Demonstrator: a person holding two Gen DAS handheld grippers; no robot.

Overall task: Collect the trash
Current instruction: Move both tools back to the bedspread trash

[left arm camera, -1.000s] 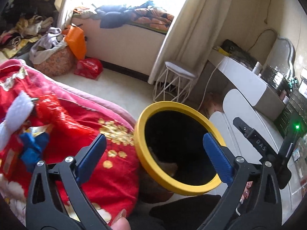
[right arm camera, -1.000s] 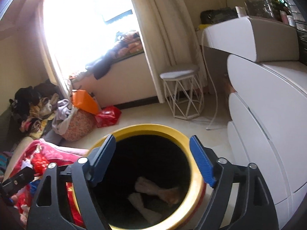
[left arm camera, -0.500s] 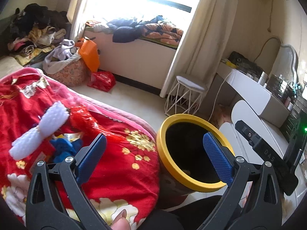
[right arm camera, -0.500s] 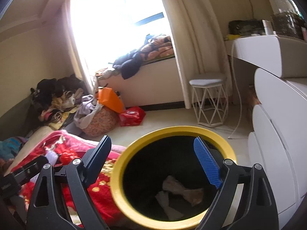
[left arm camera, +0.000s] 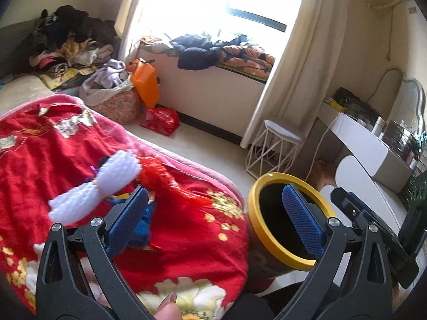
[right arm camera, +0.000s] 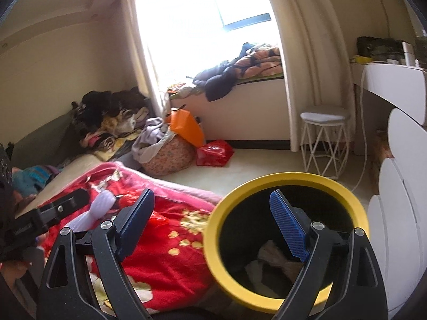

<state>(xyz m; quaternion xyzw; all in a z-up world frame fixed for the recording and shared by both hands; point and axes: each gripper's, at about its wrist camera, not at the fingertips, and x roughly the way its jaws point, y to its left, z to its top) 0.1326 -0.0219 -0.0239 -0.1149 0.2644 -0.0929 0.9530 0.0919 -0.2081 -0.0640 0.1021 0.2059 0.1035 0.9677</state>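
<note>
Red blanket (left arm camera: 66,160) covers the bed, filling the 9 o'clock half of the L wrist view; at its edge, w/ floor beyond, stands 1 yellow-rimmed bin (left arm camera: 253,213) at abt 4 o'clock, w/ a few pale crumpled bits (right arm camera: 275,256) already at the bottom (count unclear). Trash left on the blanket, largest first: 1 white foam net sleeve (left arm camera: 106,184), long axis running 8 to 2 o'clock; 1 red shiny wrapper (left arm camera: 162,178) touching its 3 o'clock end; 1 blue piece (left arm camera: 142,226) partly hidden behind the L pad. Left gripper (left arm camera: 213,216) has jaws wide apart, nothing between; the sleeve lies at 10 o'clock from it, near. Right gripper (right arm camera: 213,226) also spread, empty, over the bin rim w/ sleeve far off at 9 o'clock. L hand prob nearer, so likely the picker.
</note>
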